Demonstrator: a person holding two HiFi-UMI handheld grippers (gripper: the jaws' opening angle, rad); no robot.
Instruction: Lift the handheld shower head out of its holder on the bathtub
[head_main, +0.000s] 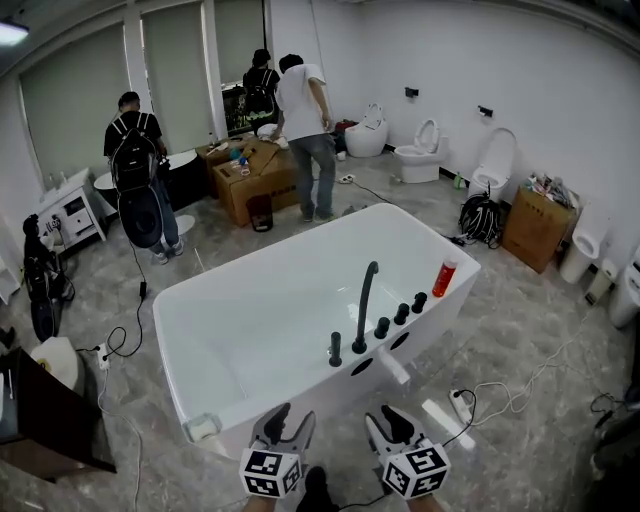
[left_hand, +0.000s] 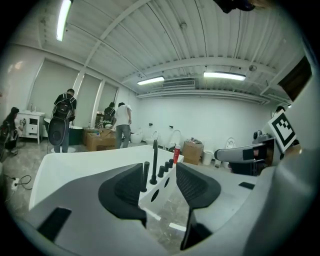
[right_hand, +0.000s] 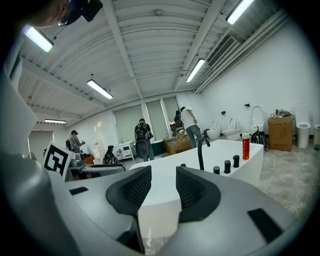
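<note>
Shower head is just a small dark post; left hand-held gripper and right hand-held gripper gape empty.

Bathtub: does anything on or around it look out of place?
Nothing looks spilled or broken. Oddest: a red bottle stands on the rim of the bathtub, and a white power strip with loose cables lies on the floor beside it.

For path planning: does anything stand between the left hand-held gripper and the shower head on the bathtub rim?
Nothing visible does. The shower head stands clear ahead of the left hand-held gripper, faucet beside it.
</note>
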